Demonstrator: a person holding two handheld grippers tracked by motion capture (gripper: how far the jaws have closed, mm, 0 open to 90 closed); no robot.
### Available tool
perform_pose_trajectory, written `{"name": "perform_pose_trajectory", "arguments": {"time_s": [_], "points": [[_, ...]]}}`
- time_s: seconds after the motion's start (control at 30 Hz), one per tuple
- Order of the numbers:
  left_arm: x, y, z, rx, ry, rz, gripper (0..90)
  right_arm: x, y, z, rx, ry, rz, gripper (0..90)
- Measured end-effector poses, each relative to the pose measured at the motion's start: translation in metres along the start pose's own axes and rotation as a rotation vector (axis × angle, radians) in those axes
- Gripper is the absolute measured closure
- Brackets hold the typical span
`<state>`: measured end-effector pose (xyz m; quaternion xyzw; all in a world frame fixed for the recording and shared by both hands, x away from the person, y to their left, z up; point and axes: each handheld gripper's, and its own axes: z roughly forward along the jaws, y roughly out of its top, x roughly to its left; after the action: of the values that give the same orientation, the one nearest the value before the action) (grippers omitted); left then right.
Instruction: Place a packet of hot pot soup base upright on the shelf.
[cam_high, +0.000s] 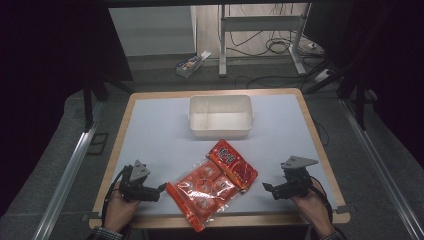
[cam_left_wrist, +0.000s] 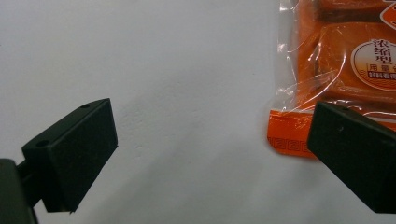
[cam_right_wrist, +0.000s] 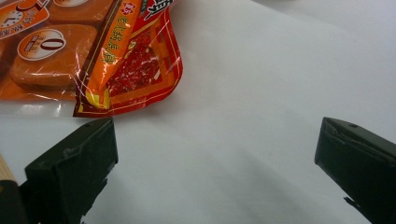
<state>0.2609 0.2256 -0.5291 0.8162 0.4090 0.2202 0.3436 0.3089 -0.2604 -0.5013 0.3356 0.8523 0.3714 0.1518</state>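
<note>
1. High view: an orange-red snack bag (cam_high: 212, 184) lies slanted on the table (cam_high: 150, 130), in the lower middle of the frame. An empty white bin (cam_high: 220, 116) stands above it, near the table's far edge, apart from the bag.
2. High view: the left claw (cam_high: 161, 189) sits at lower left, just beside the bag's lower end and pointing at it. The right claw (cam_high: 267, 189) sits at lower right, near the bag's right edge. Each is held in a hand; neither touches the bag.
3. Left gripper view: the left claw (cam_left_wrist: 210, 140) has its jaws spread wide with nothing between them. The bag (cam_left_wrist: 336, 70) fills the upper right; its sealed edge lies by the right jaw.
4. Right gripper view: the right claw (cam_right_wrist: 215, 154) is fully spread and holds nothing. The bag (cam_right_wrist: 93, 51) lies at upper left, beyond the left jaw.
</note>
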Motion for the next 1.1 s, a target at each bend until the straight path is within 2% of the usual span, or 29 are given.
{"name": "perform_pose_trajectory", "arguments": {"time_s": [0.43,0.67,0.73,0.77,0.97,1.1], "points": [[-0.001,0.000,0.000,0.003,-0.007,-0.002,1.8,0.001,0.002,0.001,-0.012,0.007,0.015,0.0],[-0.001,0.000,0.001,0.006,-0.007,0.005,1.8,0.002,0.007,0.005,-0.017,-0.001,-0.003,0.0],[-0.001,0.000,0.000,0.005,-0.006,0.003,1.8,0.002,0.008,0.006,-0.015,0.010,-0.005,0.0],[0.000,0.000,0.000,0.004,-0.005,0.003,1.8,0.002,0.010,0.008,-0.022,0.031,-0.004,0.0],[-0.001,0.000,0.000,0.003,-0.004,0.000,1.9,0.003,0.015,0.010,-0.042,0.036,-0.017,0.0],[0.000,0.000,0.000,0.004,-0.003,0.005,1.8,0.003,0.017,0.012,-0.038,0.037,-0.026,0.0]]}}
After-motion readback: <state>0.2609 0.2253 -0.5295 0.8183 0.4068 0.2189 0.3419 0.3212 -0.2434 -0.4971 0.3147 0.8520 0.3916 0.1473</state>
